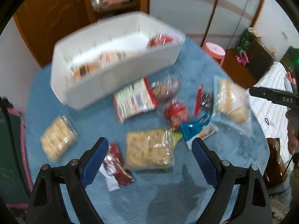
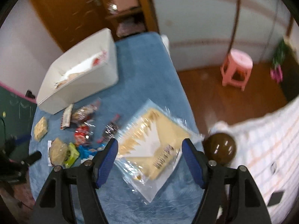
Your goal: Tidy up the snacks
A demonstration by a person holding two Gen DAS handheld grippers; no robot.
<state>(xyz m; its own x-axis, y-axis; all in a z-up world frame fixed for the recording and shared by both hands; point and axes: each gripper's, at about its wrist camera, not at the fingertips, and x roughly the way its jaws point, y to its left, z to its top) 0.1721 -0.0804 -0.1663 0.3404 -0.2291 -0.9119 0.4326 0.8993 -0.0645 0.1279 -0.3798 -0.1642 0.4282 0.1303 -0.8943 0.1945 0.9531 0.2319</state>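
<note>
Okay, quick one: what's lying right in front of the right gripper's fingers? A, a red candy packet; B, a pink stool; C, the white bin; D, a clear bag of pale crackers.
D: in the right wrist view the clear bag of pale crackers lies between the open blue fingers, untouched.

Loose snack packets (image 1: 173, 110) are crowding the middle of the bench (image 1: 93, 123), lying close together. The white bin (image 1: 119, 85) is blocking the far side. Bare blue cloth is lying open along the near edge and between the bin and the flat cracker pack (image 2: 149, 145) in the right wrist view.
</note>
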